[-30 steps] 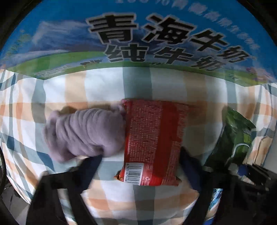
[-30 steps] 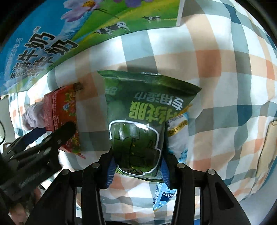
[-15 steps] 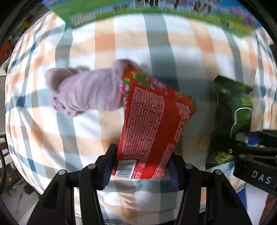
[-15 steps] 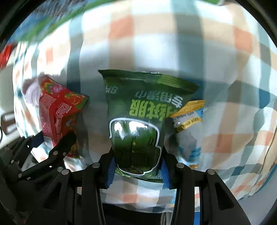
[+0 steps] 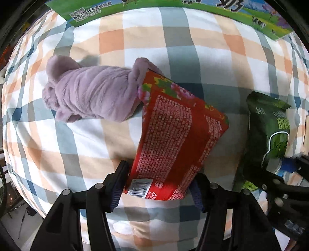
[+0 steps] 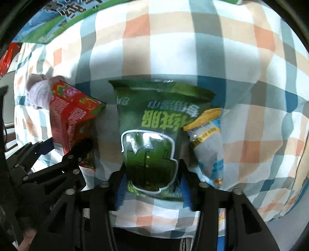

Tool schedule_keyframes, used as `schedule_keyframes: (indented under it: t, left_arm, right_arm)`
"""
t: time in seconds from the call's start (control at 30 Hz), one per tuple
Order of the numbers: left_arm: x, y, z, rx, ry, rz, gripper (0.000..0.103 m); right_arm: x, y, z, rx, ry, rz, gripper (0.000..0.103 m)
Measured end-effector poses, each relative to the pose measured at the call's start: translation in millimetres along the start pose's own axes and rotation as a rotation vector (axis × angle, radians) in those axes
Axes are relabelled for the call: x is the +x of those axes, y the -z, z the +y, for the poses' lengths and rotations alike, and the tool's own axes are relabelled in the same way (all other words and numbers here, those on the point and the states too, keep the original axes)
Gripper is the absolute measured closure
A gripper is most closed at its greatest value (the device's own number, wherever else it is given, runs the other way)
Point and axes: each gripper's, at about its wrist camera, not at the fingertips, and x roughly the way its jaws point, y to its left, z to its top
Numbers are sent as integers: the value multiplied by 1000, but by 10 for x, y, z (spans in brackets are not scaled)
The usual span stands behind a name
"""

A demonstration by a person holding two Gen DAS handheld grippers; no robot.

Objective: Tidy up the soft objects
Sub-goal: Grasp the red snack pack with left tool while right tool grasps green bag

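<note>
Both grippers are opening: left gripper [image 5: 157, 185] jaws flank the red packet [image 5: 173, 139], right gripper [image 6: 153, 186] jaws flank the green packet [image 6: 154, 135] (contact unclear). Purple cloth [image 5: 90, 96] lies left, on the checked cloth [image 5: 154, 48].

The green bag [image 6: 150, 139] hid part of the blue and white packet [image 6: 209, 146]. The big printed box [image 5: 173, 7] was cut off at the top.

Fuzzy purple plush toy [image 5: 90, 96], glossy plastic red packet [image 5: 173, 139], matt checked cloth [image 5: 154, 38].
</note>
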Motion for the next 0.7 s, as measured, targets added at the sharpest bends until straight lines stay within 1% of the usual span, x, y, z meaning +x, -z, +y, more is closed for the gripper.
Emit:
schedule_keyframes:
  t: [0.03, 0.1, 0.17, 0.2, 0.23, 0.3, 0.37, 0.4, 0.43, 0.53, 0.7]
  left_arm:
    - [-15, -4, 2, 0, 4, 12, 46]
    - [-26, -25, 18, -16, 23, 11, 46]
    - [-40, -114, 65, -18, 33, 6, 46]
    - [-32, -138, 64, -9, 20, 1, 46]
    - [66, -169, 212, -4, 12, -1, 46]
    - [65, -149, 182, 0, 5, -8, 46]
    - [21, -67, 170, -1, 7, -25, 48]
    - [20, -13, 70, -4, 9, -26, 49]
    - [6, 26, 74, -12, 18, -26, 51]
    - [-97, 111, 117, -28, 42, -37, 53]
    - [-402, 235, 168, -69, 117, -52, 55]
  right_arm:
    - [-25, 10, -15, 1, -7, -2, 32]
    - [-75, 45, -27, 6, -18, -9, 27]
    - [-109, 79, -34, 6, -18, -19, 27]
    - [-103, 82, -30, 8, -9, -24, 27]
    - [-106, 122, -5, 10, -6, -27, 27]
    - [-74, 128, 192, 34, 0, -30, 27]
    - [-32, 90, 129, 55, -10, -30, 30]
    - [-22, 80, 130, 54, -10, -33, 39]
    - [-14, 93, 144, 52, -11, -32, 51]
    - [0, 120, 165, 55, -2, -31, 58]
    - [-177, 216, 284, 44, -12, -51, 61]
